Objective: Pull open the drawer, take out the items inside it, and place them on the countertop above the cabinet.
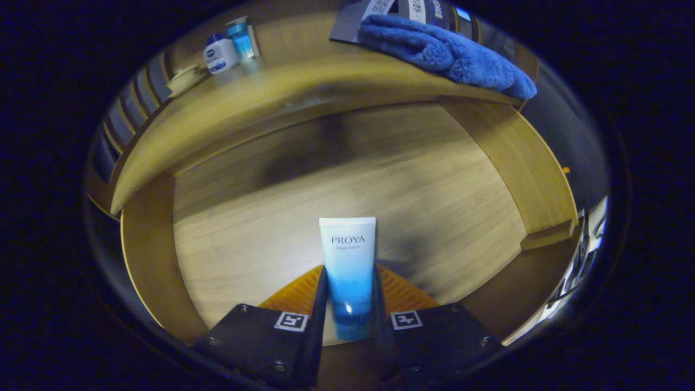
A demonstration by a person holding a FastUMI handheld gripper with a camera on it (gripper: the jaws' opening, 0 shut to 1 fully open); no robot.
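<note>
My tool is clamped on the tube, both fingers pressing its lower body near the cap, crimped end pointing to twelve o'clock over the open drawer. I judge it light, soft and slick, so I grip low. The tabletop lies beyond at twelve.

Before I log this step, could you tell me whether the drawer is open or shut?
Open: the drawer stands pulled out beneath the countertop, its wooden floor exposed beyond the tube clamped in the gripper.
</note>
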